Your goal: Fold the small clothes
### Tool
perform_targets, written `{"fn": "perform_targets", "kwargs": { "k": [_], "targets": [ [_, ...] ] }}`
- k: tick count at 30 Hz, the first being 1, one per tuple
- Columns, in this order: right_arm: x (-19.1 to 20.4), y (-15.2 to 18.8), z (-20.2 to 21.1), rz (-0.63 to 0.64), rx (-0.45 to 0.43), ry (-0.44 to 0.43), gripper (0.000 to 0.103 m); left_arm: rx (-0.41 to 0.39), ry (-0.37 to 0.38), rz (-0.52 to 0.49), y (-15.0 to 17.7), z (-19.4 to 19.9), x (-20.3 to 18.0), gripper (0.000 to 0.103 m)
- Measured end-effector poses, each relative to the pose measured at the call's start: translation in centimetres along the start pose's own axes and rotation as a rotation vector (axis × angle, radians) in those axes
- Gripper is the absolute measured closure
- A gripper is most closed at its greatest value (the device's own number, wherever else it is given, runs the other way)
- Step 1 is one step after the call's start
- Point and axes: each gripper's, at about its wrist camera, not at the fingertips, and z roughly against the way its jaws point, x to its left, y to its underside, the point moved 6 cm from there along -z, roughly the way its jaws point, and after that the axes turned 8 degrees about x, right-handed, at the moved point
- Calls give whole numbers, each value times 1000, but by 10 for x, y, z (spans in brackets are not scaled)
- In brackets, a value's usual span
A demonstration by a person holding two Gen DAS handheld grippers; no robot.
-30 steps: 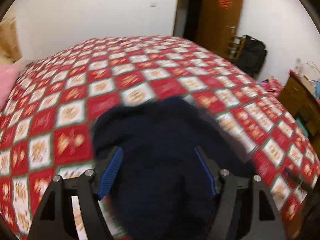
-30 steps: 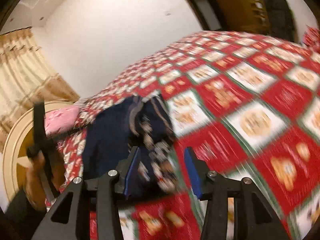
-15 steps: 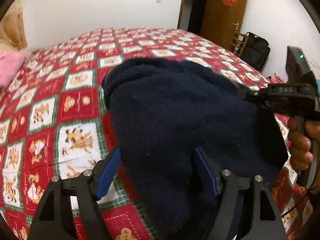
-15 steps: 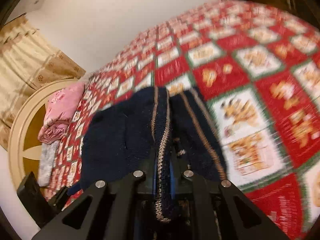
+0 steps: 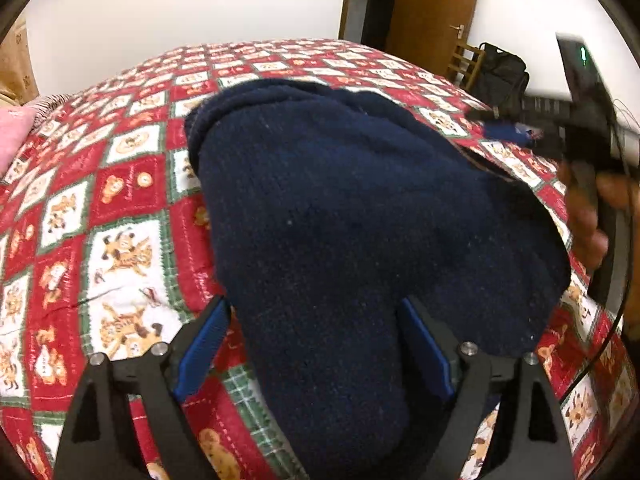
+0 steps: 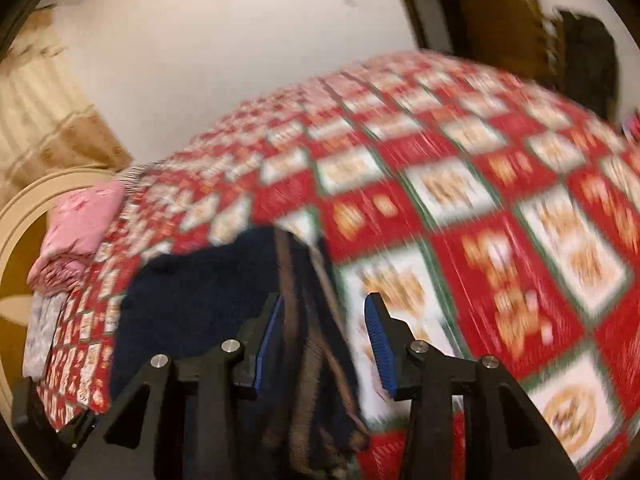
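Note:
A dark navy knit garment (image 5: pixel 340 200) lies in a folded heap on the red and white checked bedspread (image 5: pixel 120 184). My left gripper (image 5: pixel 314 304) straddles its near end with the jaws opening; bedspread shows between the left pad and the cloth, so nothing is gripped. In the right wrist view the garment (image 6: pixel 192 304) shows its brown striped edge (image 6: pixel 292 320) between the jaws of my right gripper (image 6: pixel 324 300), which are opening, with a gap to the right pad. From the left wrist view, the right gripper (image 5: pixel 504 128) and the hand (image 5: pixel 588 216) holding it sit at the garment's far right side.
A folded pink cloth (image 6: pixel 84 228) lies at the bed's head by a cream headboard (image 6: pixel 24 216). A brown door (image 5: pixel 432 12) and a black bag (image 5: pixel 500 76) on a chair stand beyond the bed's far right corner. Bedspread extends left and beyond the garment.
The right gripper, shut on the striped edge half a second ago, now has its jaws apart. The left jaws stand wider. The garment has settled lower on the bed.

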Motion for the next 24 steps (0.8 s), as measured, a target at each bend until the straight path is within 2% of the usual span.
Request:
{"fn": "perform_targets", "kwargs": {
  "k": [1, 3, 4, 7, 8, 11, 14, 16, 17, 18, 19, 21, 22, 24],
  "targets": [
    [16, -6, -4, 46, 18, -21, 60, -13, -18, -3, -1, 3, 0, 15],
    [43, -8, -27, 118, 131, -76, 60, -35, -45, -8, -5, 8, -1, 15],
    [48, -8, -34, 127, 151, -80, 60, -36, -55, -7, -6, 9, 0, 15],
    [51, -2, -67, 146, 244, 20, 60, -49, -58, -12, -12, 13, 2, 15],
    [49, 0, -68, 136, 236, 47, 60, -66, -94, -21, -20, 16, 8, 15],
    [51, 14, -46, 120, 176, 7, 60, -99, -136, 27, -43, 22, 38, 13],
    [64, 35, -16, 191, 106, 19, 59, -128, -183, 112, -75, 21, 79, 13],
    [91, 53, -3, 281, 90, -18, 59, -125, -234, 128, -100, 8, 100, 13],
    [108, 65, -1, 330, 100, -57, 59, -119, -253, 134, -108, 1, 107, 13],
    [130, 84, 0, 405, 129, -112, 59, -92, -240, 124, -118, -12, 110, 13],
    [145, 97, -1, 465, 152, -132, 59, -72, -213, 118, -125, -21, 111, 13],
    [175, 127, -6, 594, 178, -129, 60, -42, -144, 145, -135, -40, 114, 13],
    [183, 138, -11, 635, 200, -119, 60, -36, -138, 135, -139, -48, 112, 13],
    [190, 161, -27, 682, 250, -90, 60, -27, -199, 122, -142, -60, 109, 25]
  ]
}}
